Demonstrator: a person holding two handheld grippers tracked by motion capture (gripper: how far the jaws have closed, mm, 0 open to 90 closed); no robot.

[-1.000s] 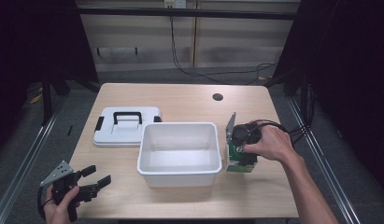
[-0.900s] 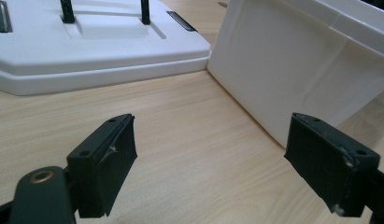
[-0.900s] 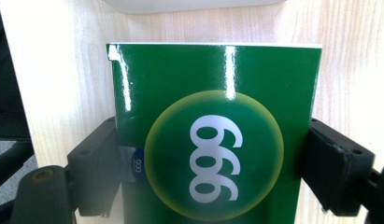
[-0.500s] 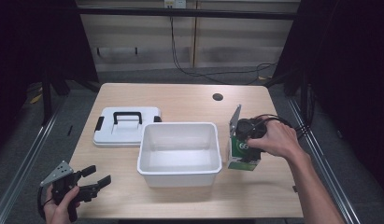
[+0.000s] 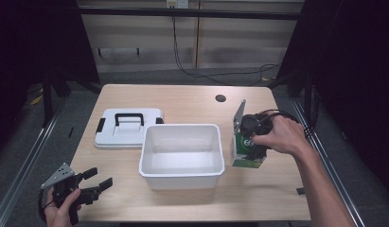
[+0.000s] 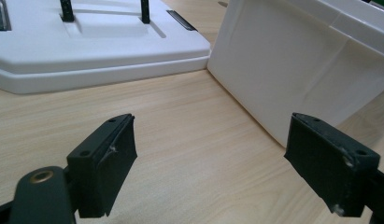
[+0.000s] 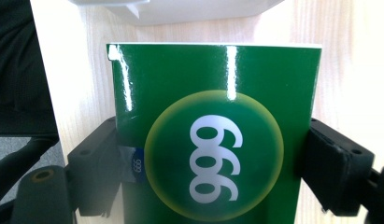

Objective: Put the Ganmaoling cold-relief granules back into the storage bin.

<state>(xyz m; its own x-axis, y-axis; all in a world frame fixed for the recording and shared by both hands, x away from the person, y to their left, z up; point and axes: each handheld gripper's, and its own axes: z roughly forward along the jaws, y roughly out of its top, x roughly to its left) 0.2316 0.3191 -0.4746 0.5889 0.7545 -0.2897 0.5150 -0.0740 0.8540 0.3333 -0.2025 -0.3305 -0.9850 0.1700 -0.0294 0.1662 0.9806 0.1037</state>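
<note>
Beside the white bin point(image 5: 182, 149), clamping the green carton point(image 5: 246, 151) in the right gripper point(image 5: 252, 150); next, probably lifting over the rim; left gripper point(image 5: 97, 182) idling open.

You have one green box point(image 5: 247, 153), one white bin point(image 5: 182, 155), one white lid point(image 5: 127, 128) and two grippers on the table.

Over the last second the right gripper point(image 5: 251, 142), clamped on the green box point(image 5: 246, 153), has shifted slightly toward 12 o'clock along the bench point(image 5: 192, 101), staying just beside the 3 o'clock wall of the white tub point(image 5: 182, 168). The person's right hand point(image 5: 279, 135) has turned a little with it, so the grey plate point(image 5: 238, 116) now stands more upright.
</note>
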